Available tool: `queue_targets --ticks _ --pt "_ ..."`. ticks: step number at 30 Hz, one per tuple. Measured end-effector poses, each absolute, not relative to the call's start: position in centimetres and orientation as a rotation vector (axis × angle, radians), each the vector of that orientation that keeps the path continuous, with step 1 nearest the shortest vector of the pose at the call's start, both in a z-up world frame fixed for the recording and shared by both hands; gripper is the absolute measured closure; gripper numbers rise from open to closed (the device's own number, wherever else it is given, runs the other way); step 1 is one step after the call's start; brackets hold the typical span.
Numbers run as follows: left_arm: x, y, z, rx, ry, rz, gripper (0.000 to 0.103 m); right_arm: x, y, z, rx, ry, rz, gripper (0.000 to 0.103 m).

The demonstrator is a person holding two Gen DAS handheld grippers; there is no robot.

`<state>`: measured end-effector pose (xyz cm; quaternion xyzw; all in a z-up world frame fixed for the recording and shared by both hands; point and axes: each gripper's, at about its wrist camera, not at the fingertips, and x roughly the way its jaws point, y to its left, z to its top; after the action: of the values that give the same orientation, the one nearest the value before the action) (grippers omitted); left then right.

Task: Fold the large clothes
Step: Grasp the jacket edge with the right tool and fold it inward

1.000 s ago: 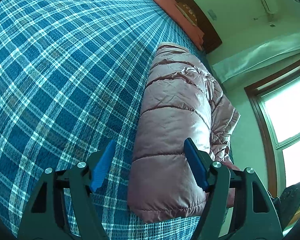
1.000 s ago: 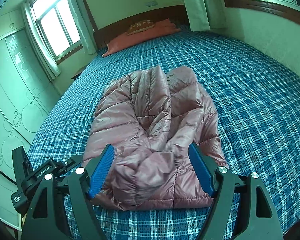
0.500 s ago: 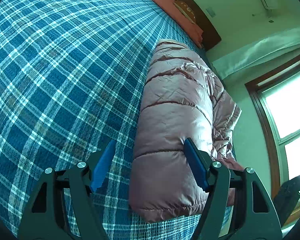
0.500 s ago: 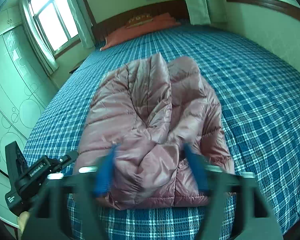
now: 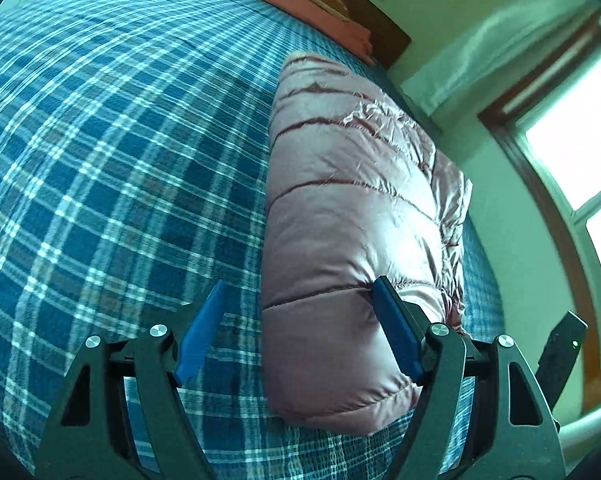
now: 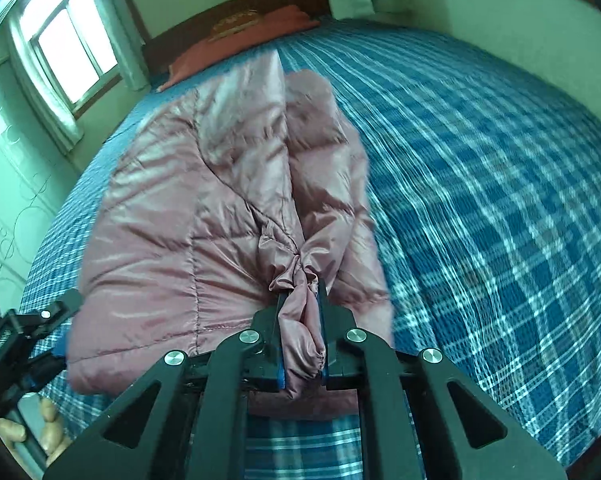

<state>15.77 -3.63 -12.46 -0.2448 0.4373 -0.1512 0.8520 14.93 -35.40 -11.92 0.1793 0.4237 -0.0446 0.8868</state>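
Observation:
A pink quilted puffer jacket (image 5: 352, 220) lies partly folded on the blue plaid bed (image 5: 120, 140). My left gripper (image 5: 300, 284) hovers at the jacket's near left corner with its jaws opening. That corner sits between the fingers, one blue pad over the bedspread, the other beside the quilted top, neither pressing. In the right wrist view my right gripper (image 6: 302, 290) is shut on a bunched fold of the jacket (image 6: 180, 220) at its near edge. The left gripper (image 6: 20, 344) shows at the jacket's lower left corner, with a person's fingers below it.
An orange pillow (image 6: 252, 32) lies against the dark wooden headboard at the bed's far end. Windows (image 5: 572, 128) with curtains stand beside the bed. Plaid bedspread (image 6: 480, 180) stretches wide to the jacket's right. The bed's near edge runs just under both grippers.
My right gripper dropped onto the jacket's near edge and shut on a fold of fabric. The left gripper slid closer along the jacket's corner and rolled a little.

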Motion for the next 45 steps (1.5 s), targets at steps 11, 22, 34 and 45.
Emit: queue_targets --ticks 11,22,34,45 --pt "18.3 -6.6 -15.6 -0.352 1.011 -0.277 0.027 14.9 -36.3 -15.3 0.436 0.898 -0.071 0.093" --pt "17.5 -5.1 -15.4 -0.495 0.994 -0.292 0.026 14.1 -37.6 -13.9 0.460 0.867 -0.057 0.086" --pt "21.5 -2.2 -11.7 -0.639 0.931 -0.275 0.025 17.8 -40.7 -7.6 0.483 0.773 -0.054 0.037" --pt "25.1 -6.2 -15.1 -0.708 1.028 -0.266 0.024 24.1 -40.7 -12.3 0.531 0.859 -0.067 0.081"
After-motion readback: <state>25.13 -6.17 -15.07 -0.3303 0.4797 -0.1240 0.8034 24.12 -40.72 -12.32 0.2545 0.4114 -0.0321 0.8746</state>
